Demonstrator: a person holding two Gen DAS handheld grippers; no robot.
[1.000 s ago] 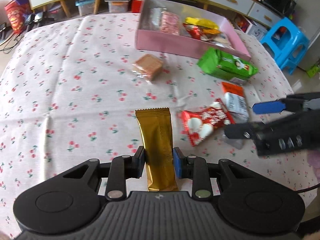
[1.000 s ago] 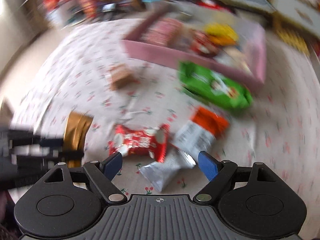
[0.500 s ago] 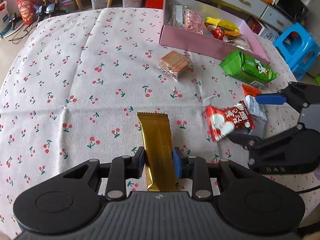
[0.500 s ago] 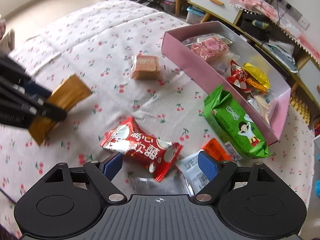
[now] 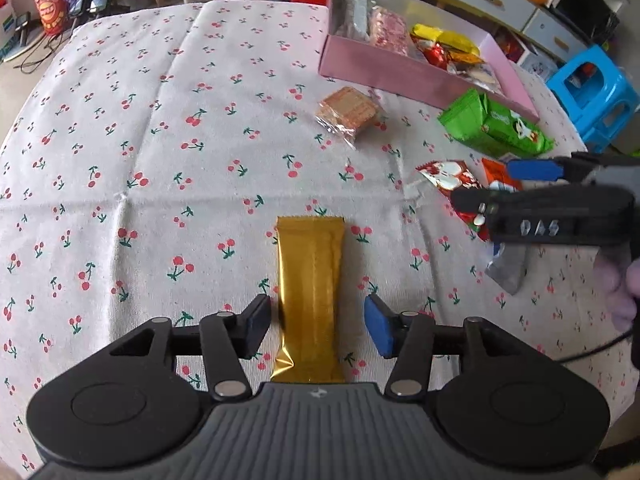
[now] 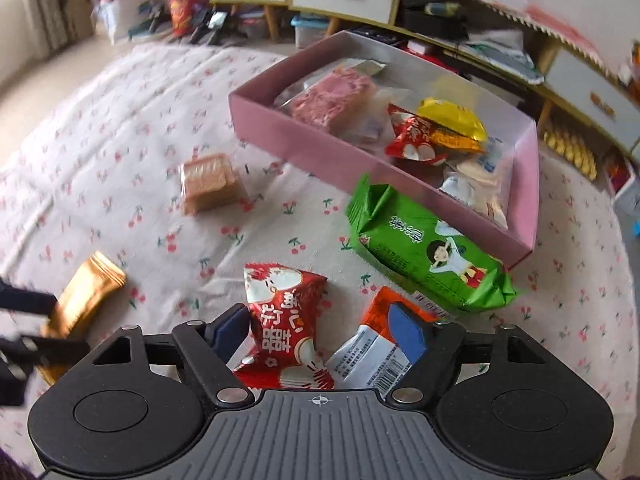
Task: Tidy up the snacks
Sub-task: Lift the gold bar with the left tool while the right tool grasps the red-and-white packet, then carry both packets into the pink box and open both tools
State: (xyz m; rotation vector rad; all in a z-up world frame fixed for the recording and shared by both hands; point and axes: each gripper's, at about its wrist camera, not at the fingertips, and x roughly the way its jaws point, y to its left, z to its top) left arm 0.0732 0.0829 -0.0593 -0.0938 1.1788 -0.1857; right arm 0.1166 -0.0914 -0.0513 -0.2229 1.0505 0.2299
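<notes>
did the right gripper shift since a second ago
Yes. In the left wrist view the right gripper has crept further in over the red snack packet, away from the table edge; its jaws are closing.

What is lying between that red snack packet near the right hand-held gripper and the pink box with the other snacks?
The green snack bag lies right in that stretch, against the long pink cardboard box's near wall. The red-and-white snack packet sits between the closing jaws of the right hand-held gripper, so it would probably need lifting over the bag.

Two wrist fisheyes, both angled steeply down along their fingers

Each looks close over the bench (image 5: 160,128) toward the drawers – both share the pink box (image 5: 408,76) (image 6: 304,144), gold bar (image 5: 310,280) (image 6: 86,296) and red packet (image 5: 452,176) (image 6: 284,320).
</notes>
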